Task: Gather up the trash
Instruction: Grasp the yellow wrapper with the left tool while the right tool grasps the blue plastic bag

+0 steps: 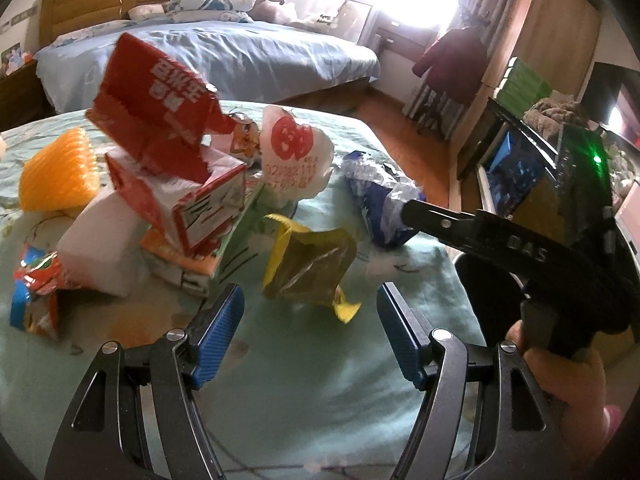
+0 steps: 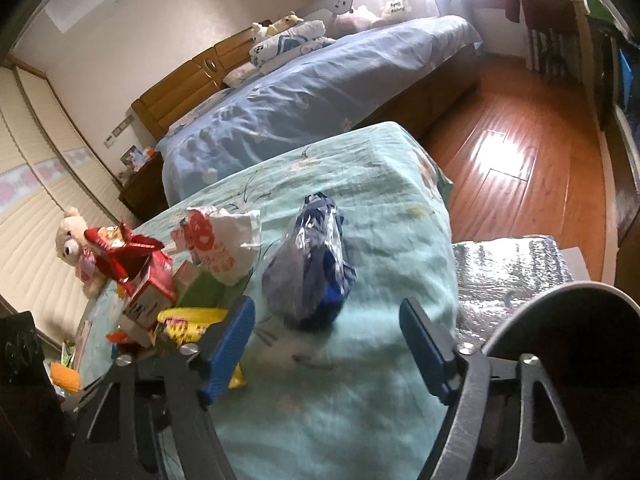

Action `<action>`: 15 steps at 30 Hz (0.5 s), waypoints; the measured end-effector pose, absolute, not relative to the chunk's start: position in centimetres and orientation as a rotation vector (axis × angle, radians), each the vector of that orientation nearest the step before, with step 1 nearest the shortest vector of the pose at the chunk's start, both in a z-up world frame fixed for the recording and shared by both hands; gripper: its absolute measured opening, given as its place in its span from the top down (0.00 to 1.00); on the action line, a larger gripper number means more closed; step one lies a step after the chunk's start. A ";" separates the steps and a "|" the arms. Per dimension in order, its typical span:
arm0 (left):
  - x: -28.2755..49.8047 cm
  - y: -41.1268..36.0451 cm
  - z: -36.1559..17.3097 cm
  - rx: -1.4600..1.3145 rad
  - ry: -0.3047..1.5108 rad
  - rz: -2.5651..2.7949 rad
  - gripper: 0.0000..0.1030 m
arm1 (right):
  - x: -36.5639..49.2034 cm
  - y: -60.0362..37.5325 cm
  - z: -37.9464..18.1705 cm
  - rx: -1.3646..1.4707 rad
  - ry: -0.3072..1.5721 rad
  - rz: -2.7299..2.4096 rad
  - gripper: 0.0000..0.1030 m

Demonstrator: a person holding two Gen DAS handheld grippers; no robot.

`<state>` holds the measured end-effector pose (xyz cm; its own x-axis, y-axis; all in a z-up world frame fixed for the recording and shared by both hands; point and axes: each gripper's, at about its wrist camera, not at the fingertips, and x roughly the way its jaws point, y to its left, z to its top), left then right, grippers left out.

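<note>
Trash lies scattered on a table under a mint-green cloth (image 1: 304,392). My left gripper (image 1: 309,300) is open and hovers just short of a crumpled yellow wrapper (image 1: 308,264); its blue pads touch nothing. A crushed blue and clear plastic wrapper (image 2: 316,268) lies ahead of my right gripper (image 2: 328,312), which is open and holds nothing. In the left wrist view one black finger of the right gripper (image 1: 440,222) reaches the same blue wrapper (image 1: 376,200). A torn red carton (image 1: 160,148) and a white bag with a red apple print (image 1: 292,152) stand further back.
An orange foam net (image 1: 60,172), a white foam block (image 1: 96,248) and a red-blue snack packet (image 1: 36,288) lie at the left. A teddy bear (image 2: 74,240) sits at the table's far end. A silver foil bag (image 2: 516,264) is beside the table's right edge. Behind: a bed (image 2: 320,100) and wooden floor (image 2: 500,152).
</note>
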<state>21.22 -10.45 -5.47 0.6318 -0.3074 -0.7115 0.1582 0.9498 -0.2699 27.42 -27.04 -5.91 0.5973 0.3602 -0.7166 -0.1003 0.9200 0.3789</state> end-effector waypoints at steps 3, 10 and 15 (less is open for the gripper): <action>21.7 -10.6 -5.8 -0.207 0.851 -0.288 0.33 | 28.3 -26.8 -6.5 0.326 0.912 0.286 0.41; 22.2 -11.1 -6.2 -0.210 0.864 -0.328 0.69 | 28.7 -26.4 -7.3 0.349 0.935 0.311 0.88; 21.5 -10.8 -5.8 -0.205 0.835 -0.335 0.72 | 27.7 -27.0 -6.9 0.375 0.926 0.316 0.83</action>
<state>21.53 -10.82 -5.85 0.6235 -0.3691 -0.6892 0.2096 0.9282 -0.3075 27.75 -27.03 -6.89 0.5635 0.4192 -0.7119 -0.1029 0.8906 0.4430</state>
